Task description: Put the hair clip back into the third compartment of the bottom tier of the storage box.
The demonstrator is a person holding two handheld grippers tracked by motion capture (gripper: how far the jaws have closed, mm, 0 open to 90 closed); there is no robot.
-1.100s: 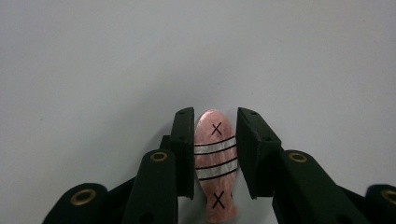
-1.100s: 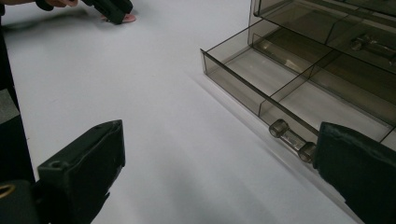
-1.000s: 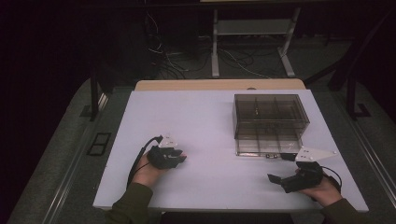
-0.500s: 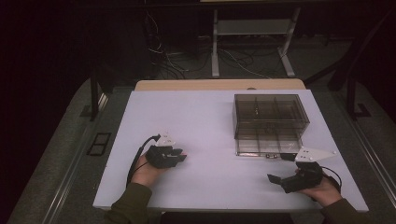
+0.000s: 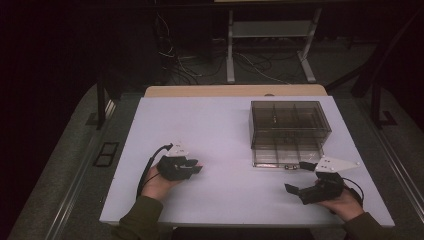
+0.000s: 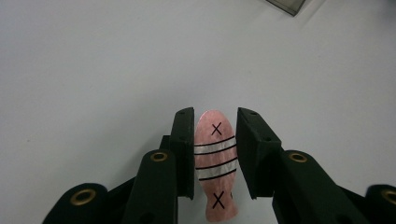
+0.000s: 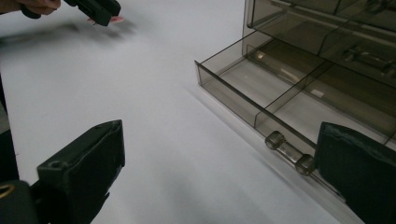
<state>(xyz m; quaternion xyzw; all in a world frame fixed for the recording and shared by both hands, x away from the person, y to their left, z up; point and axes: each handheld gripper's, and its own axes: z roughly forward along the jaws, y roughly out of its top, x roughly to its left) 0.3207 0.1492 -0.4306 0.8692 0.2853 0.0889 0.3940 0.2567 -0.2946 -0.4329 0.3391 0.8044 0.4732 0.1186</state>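
Almost nothing differs from a second ago, and that is the point: both of your hands sit where they were, and the scene is set up rather than in motion.

Your left gripper is clamped on the small pink fish-shaped piece with black stripes and two black crosses. In the left gripper view the two black jaws press its flanks, nose pointing away from you and tail toward the camera, over bare white tabletop. The grip looks centred on the striped middle, so the piece should not pivot when you carry it.

Your right gripper hangs with its jaws wide apart and nothing between them, just in front of the smoky transparent plastic drawer cabinet on the right half of the table. In the right gripper view the bottom drawer stands pulled out, its small clear bar handle close to the right-hand jaw, and its divided compartments look empty as far as the tinted plastic lets you see.

So the pick seems done and the drawer is ready; what remains, by my reading, is carrying the fish across the open table to that drawer. The fish is well apart from the cabinet, so expect a long move to the right. Keep the right gripper clear of the drawer opening, or use it to steady the handle.
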